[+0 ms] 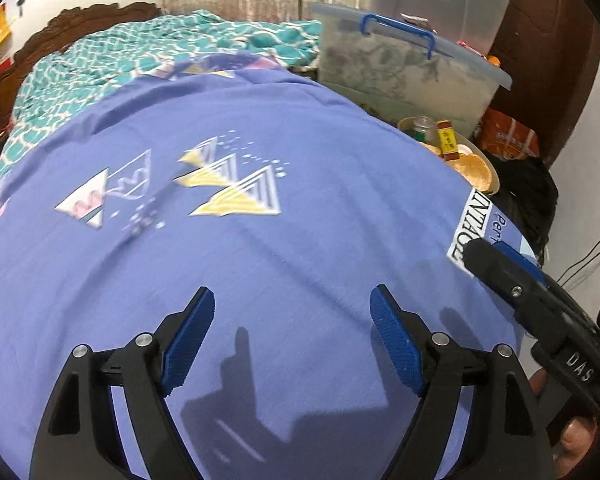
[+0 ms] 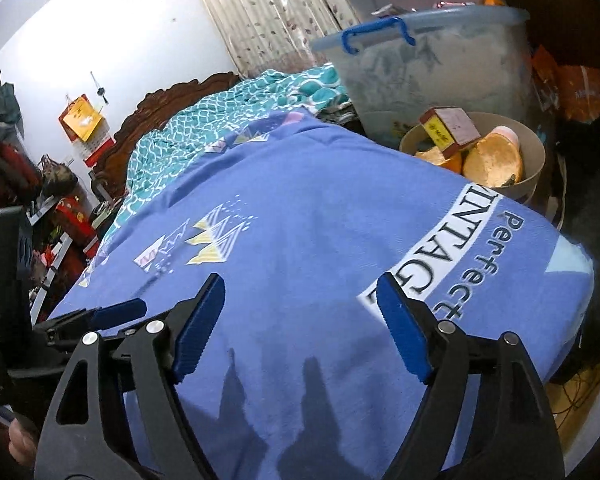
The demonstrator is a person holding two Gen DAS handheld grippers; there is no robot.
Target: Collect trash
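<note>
Hovering over blue bedsheet (image 1: 300, 240), left tongs (image 1: 292, 340) and right tongs (image 2: 302, 328) released, empty; we risk snagging sheet or overshooting trash bowl (image 2: 534, 164).

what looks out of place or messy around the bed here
The purple sheet lies flat and bare. The oddity is the beige bin beside the bed: it is filled to the rim, with a small red and yellow box tilted on top of orange wrappers. Both the left gripper and the right gripper are open and empty.
</note>
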